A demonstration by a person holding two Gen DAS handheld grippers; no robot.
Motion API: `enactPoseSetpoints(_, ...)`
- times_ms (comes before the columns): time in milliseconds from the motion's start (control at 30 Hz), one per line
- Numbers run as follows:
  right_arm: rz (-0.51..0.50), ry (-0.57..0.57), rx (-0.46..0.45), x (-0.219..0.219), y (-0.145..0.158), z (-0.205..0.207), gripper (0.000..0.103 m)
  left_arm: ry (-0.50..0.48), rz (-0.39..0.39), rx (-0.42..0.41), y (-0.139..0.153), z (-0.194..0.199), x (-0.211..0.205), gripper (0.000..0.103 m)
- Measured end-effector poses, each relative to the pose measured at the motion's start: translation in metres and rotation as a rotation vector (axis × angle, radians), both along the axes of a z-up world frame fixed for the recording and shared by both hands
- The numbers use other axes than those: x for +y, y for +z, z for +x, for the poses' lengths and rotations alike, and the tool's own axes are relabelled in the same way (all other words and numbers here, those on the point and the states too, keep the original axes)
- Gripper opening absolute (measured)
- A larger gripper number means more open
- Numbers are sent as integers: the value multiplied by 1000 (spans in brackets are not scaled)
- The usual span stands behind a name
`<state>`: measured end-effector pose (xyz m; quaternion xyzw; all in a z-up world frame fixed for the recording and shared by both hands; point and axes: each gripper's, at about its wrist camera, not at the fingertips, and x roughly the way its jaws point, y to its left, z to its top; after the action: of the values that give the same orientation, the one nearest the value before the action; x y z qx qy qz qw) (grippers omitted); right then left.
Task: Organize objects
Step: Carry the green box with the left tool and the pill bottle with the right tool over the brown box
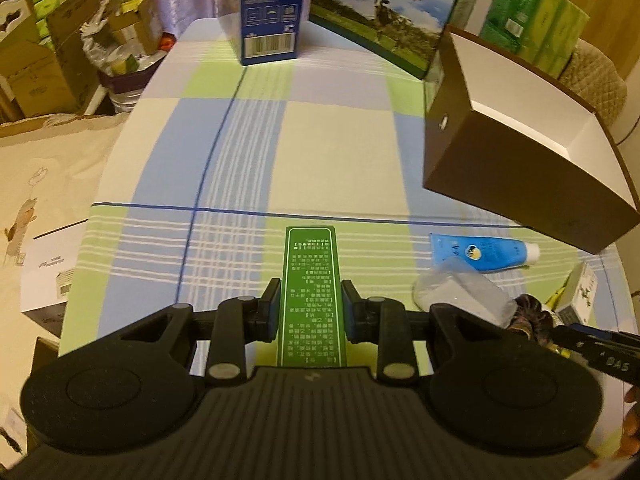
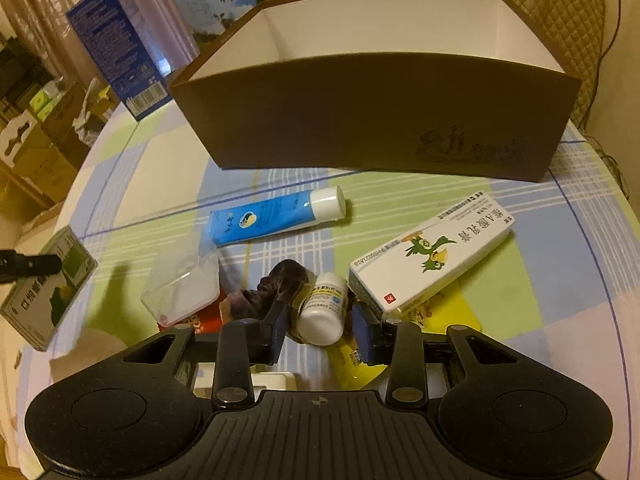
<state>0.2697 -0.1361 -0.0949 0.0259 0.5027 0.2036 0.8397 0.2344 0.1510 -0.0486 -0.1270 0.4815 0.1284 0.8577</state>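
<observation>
My left gripper point(image 1: 310, 308) is shut on a long green box point(image 1: 310, 280), held flat above the checked tablecloth; the right wrist view shows that green box point(image 2: 52, 288) at far left. My right gripper point(image 2: 322, 332) is open, its jaws on either side of a small white pill bottle point(image 2: 324, 312) with small gaps showing. Around the bottle lie a dark brown scrunchie point(image 2: 272, 288), a white box with green birds point(image 2: 432, 256), a blue tube point(image 2: 276, 216) and a clear plastic container point(image 2: 184, 284). An open brown box point(image 2: 372, 112) with a white inside stands behind them.
A tall blue carton point(image 1: 270, 8) and a milk carton box with a cow picture point(image 1: 384, 12) stand at the table's far end. Yellow packets point(image 2: 436, 316) lie under the white box. Cardboard boxes point(image 1: 44, 60) are stacked on the floor to the left. A quilted chair point(image 2: 548, 8) stands behind the brown box.
</observation>
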Motion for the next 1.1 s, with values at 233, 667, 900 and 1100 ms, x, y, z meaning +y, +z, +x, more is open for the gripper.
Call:
enactPoseSetpoints(233,-16,-38,0,-1,0,2,33,-3,-8,-2,0,0,-3,26)
enactPoseSetpoints(667,-105,8,-21,22,-19,10,29,-46,-20,9,-5,8,-13,26)
enactPoseSetpoints(900,-99,16,-29,18,-16,8,24,-62,-26,1,-2,6,-20,26)
enactPoseSetpoints(1100,-27,8,-40,2,10,2,24,-83,-29,-29,10,7,-31,26)
